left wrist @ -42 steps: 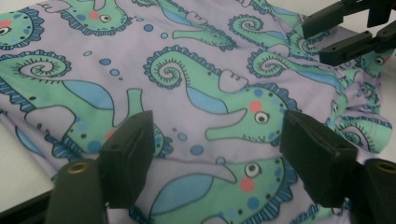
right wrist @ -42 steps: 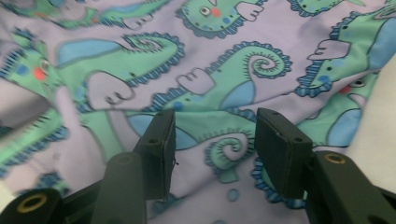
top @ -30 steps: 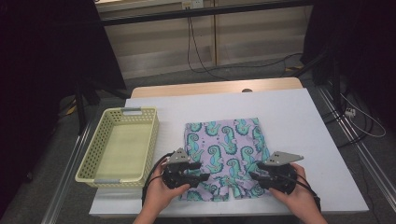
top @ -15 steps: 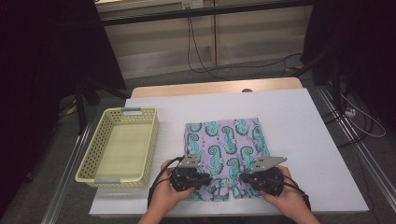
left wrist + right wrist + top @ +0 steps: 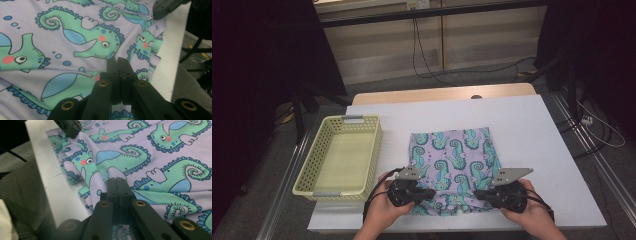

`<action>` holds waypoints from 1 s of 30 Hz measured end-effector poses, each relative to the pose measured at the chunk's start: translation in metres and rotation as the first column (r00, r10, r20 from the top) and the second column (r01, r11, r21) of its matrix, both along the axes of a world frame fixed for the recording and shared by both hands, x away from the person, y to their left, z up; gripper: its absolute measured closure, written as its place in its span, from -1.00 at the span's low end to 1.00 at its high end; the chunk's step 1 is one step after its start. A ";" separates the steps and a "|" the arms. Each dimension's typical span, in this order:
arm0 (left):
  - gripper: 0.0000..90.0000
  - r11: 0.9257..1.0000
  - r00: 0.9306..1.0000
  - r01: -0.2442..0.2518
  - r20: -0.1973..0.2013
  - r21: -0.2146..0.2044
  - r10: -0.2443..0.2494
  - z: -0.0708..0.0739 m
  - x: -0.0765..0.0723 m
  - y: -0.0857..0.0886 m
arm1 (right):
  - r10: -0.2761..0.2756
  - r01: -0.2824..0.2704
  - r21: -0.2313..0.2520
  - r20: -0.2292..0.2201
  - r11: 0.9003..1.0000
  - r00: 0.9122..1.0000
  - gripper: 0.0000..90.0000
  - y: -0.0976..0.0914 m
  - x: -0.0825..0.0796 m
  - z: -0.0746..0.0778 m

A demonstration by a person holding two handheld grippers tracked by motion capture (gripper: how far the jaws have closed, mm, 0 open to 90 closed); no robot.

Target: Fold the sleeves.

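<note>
Yellow basket [image 5: 318, 172]: holds nothing, on white surface [image 5: 537, 140], left of seahorse-print shorts [image 5: 454, 155]. Left tongs [image 5: 433, 192] and right tongs [image 5: 476, 194]: just closed, clamped on shorts' near edge.

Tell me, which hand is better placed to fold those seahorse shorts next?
Neither alone, probably. The left gripper and the right gripper have just closed, each pinching the near edge of the shorts on its own side, so lifting together looks likeliest.

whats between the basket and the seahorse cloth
Only a bare strip of the white table, seen in the high view; nothing lies between the basket and the seahorse cloth.
</note>
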State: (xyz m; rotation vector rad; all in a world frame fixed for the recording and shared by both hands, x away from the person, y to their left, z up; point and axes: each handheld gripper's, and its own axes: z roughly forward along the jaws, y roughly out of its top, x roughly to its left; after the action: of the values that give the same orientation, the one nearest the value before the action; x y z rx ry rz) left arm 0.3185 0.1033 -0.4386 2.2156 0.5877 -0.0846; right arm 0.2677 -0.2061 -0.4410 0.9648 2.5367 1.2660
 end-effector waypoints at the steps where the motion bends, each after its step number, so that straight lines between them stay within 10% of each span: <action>1: 0.96 1.000 1.000 0.005 -0.005 0.005 -0.005 -0.001 0.000 0.000 | -0.003 0.003 0.004 -0.001 1.000 1.000 1.00 -0.001 0.000 0.000; 7: 0.81 1.000 0.999 -0.018 -0.034 -0.009 0.018 -0.002 0.004 0.004 | 0.005 -0.005 0.008 -0.006 1.000 1.000 0.99 0.000 0.003 0.000; 21: -0.26 0.986 0.987 -0.157 0.029 -0.050 0.159 0.007 0.032 0.019 | -0.071 0.068 0.041 0.058 0.997 0.996 -0.23 0.035 0.018 -0.002; 30: -0.56 0.975 0.973 -0.219 0.065 -0.039 0.221 0.014 0.047 0.024 | -0.043 0.041 0.018 0.085 0.999 0.995 -0.51 0.058 0.023 -0.006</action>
State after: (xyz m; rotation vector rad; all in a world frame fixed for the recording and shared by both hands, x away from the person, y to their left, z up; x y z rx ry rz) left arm 0.3660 0.1271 -0.4245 2.1002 0.7837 0.0972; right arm 0.2911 -0.1482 -0.4466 0.9415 2.4332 1.2895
